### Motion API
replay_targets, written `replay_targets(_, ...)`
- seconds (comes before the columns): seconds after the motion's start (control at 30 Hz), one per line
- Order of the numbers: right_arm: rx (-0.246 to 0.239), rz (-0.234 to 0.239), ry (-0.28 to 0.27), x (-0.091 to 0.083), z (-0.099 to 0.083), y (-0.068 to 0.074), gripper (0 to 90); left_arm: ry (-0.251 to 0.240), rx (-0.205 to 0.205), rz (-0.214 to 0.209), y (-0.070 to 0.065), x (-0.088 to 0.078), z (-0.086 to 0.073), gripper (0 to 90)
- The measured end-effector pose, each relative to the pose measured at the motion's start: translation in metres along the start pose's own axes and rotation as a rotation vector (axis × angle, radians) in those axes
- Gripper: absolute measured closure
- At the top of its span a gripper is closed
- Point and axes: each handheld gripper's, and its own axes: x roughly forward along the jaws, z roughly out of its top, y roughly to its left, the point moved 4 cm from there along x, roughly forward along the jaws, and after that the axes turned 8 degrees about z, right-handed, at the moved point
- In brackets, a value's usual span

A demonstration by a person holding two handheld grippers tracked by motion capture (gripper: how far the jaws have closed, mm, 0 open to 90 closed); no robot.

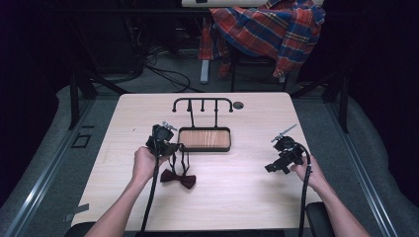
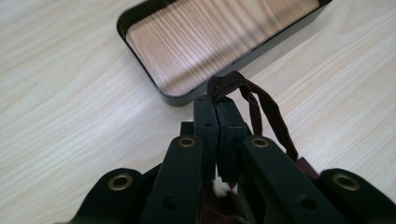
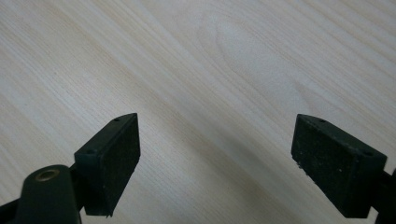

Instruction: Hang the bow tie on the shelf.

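A dark red bow tie (image 1: 178, 178) lies on the wooden table, its thin strap (image 1: 184, 157) rising from it. My left gripper (image 1: 170, 148) is shut on that strap just in front of the tray. In the left gripper view the jaws (image 2: 218, 100) meet with the strap's loop (image 2: 268, 109) pinched at their tips and hanging down to the right. My right gripper (image 1: 272, 167) hovers over bare table at the right. Its jaws (image 3: 215, 154) stand wide open with nothing between them.
A black tray with a wood floor (image 1: 204, 129) sits mid-table, close ahead of the left gripper (image 2: 140, 70). A black hook rack (image 1: 202, 102) rises behind it, beside a round table hole (image 1: 238, 105). A plaid shirt (image 1: 269, 27) drapes over a chair beyond the table.
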Motion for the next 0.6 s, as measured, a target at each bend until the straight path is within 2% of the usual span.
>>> replay_targets(0.2, -0.001, 0.006, 0.001, 0.000, 0.000, 0.000, 15.4, -0.046, -0.006, 0.019, 0.006, -0.017, 0.003, 88.9)
replay_targets(0.23, -0.005, 0.001, 0.017, 0.000, 0.000, 0.000, 15.4, -0.061, -0.011, 0.019, 0.009, -0.021, 0.005, 88.9)
replay_targets(0.37, 0.002, 0.000, 0.004, 0.000, 0.000, 0.000, 15.4, -0.075, -0.010, 0.027, 0.011, -0.027, 0.007, 88.9)
replay_targets(0.5, -0.007, -0.009, 0.020, -0.001, 0.000, -0.001, 15.4, -0.091, -0.007, 0.040, 0.014, -0.031, 0.009, 88.9)
replay_targets(0.53, 0.004, -0.008, 0.003, -0.001, -0.001, 0.000, 15.4, -0.095, -0.006, 0.044, 0.014, -0.032, 0.010, 88.9)
replay_targets(0.6, -0.009, -0.009, 0.016, -0.001, -0.001, -0.001, 15.4, -0.099, -0.008, 0.046, 0.016, -0.034, 0.012, 88.9)
